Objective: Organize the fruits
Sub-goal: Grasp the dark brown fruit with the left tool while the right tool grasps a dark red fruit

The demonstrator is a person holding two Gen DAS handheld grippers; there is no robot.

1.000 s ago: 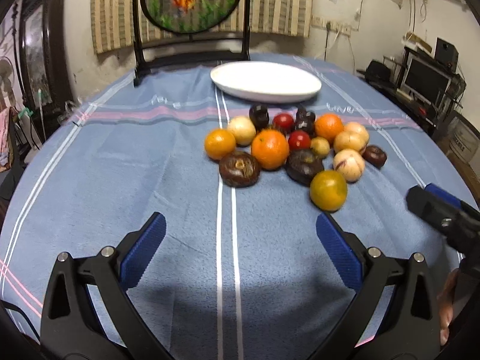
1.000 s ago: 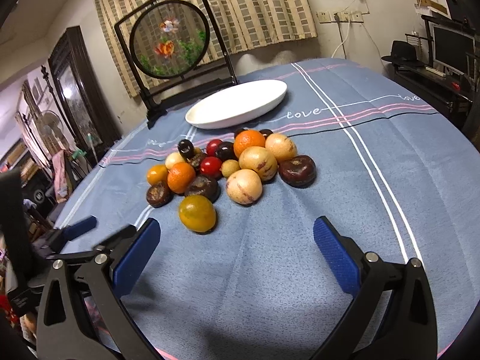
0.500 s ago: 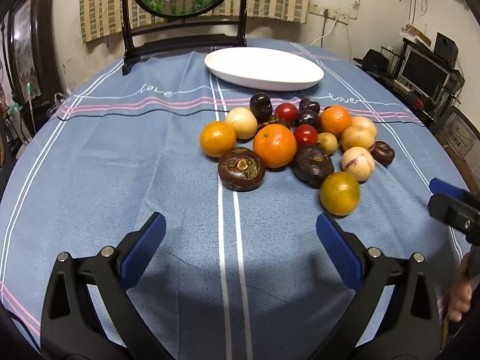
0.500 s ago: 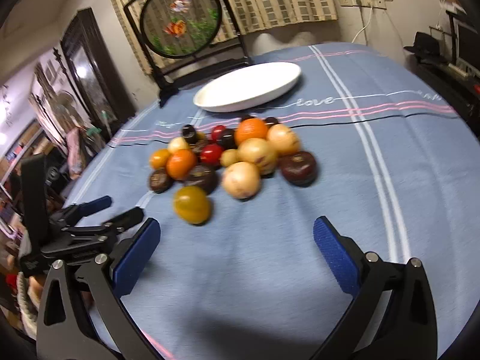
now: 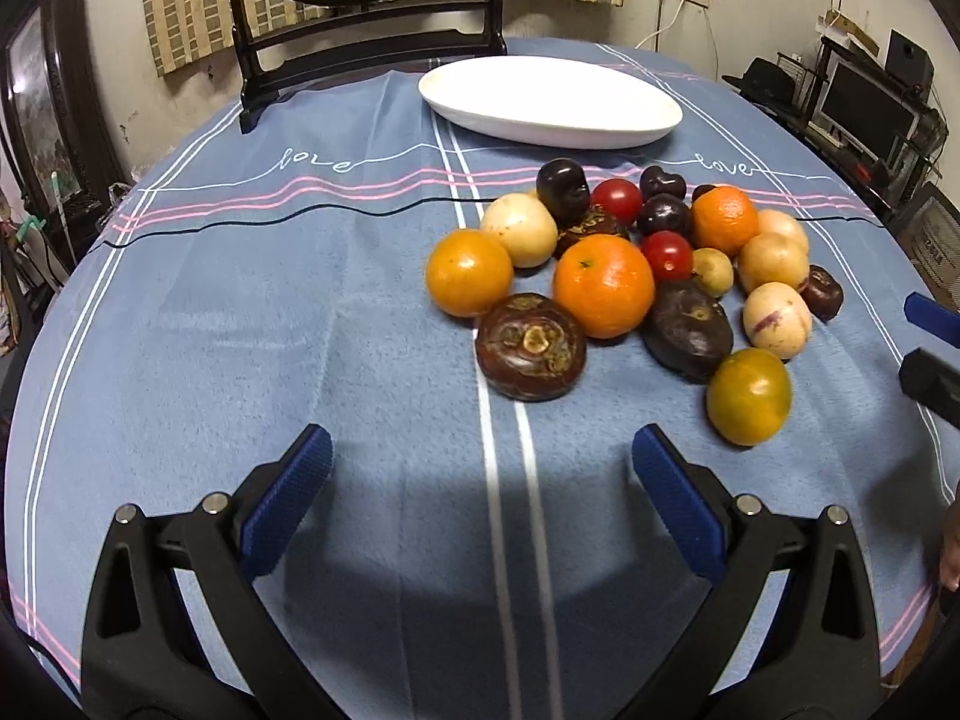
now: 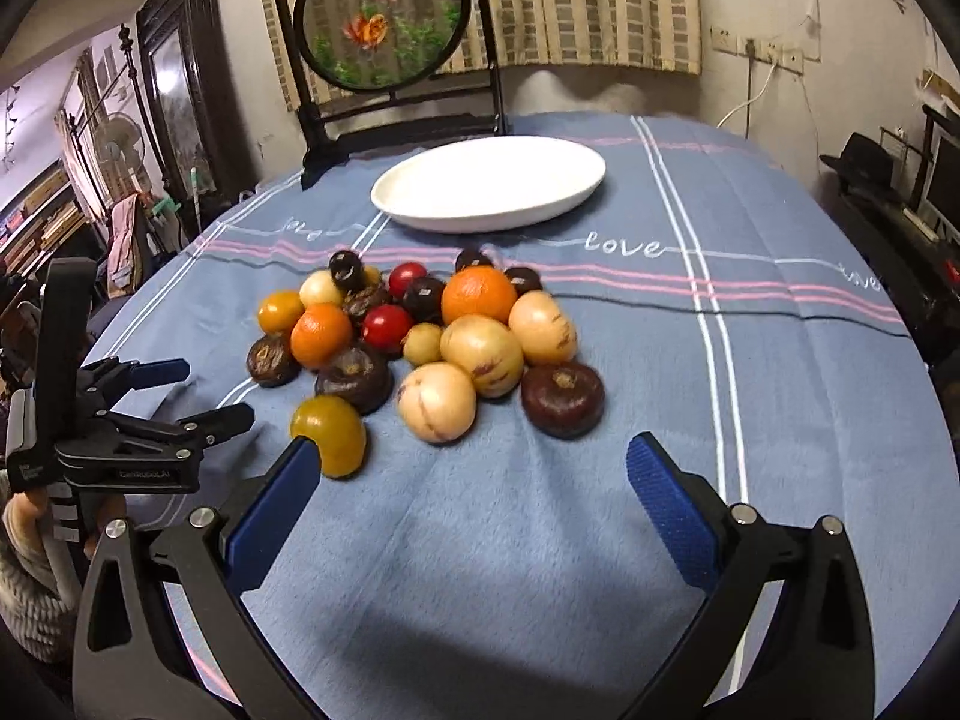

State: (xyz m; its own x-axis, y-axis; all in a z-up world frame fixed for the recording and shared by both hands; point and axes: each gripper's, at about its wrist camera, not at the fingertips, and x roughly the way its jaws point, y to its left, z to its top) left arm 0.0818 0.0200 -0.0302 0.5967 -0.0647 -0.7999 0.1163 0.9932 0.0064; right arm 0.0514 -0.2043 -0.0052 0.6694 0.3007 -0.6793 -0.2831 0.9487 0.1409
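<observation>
A heap of several fruits lies on the blue tablecloth: oranges (image 5: 603, 286), dark brown mangosteens (image 5: 530, 347), pale melons (image 6: 436, 401), red tomatoes (image 6: 387, 325) and a yellow-green citrus (image 5: 748, 395). Behind them stands an empty white oval plate (image 5: 549, 101) (image 6: 487, 185). My left gripper (image 5: 483, 468) hovers open just short of the nearest mangosteen, holding nothing. It also shows in the right wrist view, left gripper (image 6: 180, 393), open at the heap's left. My right gripper (image 6: 474, 471) is open and empty, with the yellow-green citrus (image 6: 330, 433) by its left fingertip.
A black-framed round goldfish screen (image 6: 384, 18) stands at the table's far edge behind the plate. Striped curtains hang beyond it. A desk with monitors (image 5: 864, 102) is off to the right. A hand in a knitted sleeve (image 6: 30, 576) holds the left gripper.
Both grippers have moved forward toward the fruit heap, which now looks larger and nearer. Neither has opened, shut or touched anything. The fruits and plate lie as before.
</observation>
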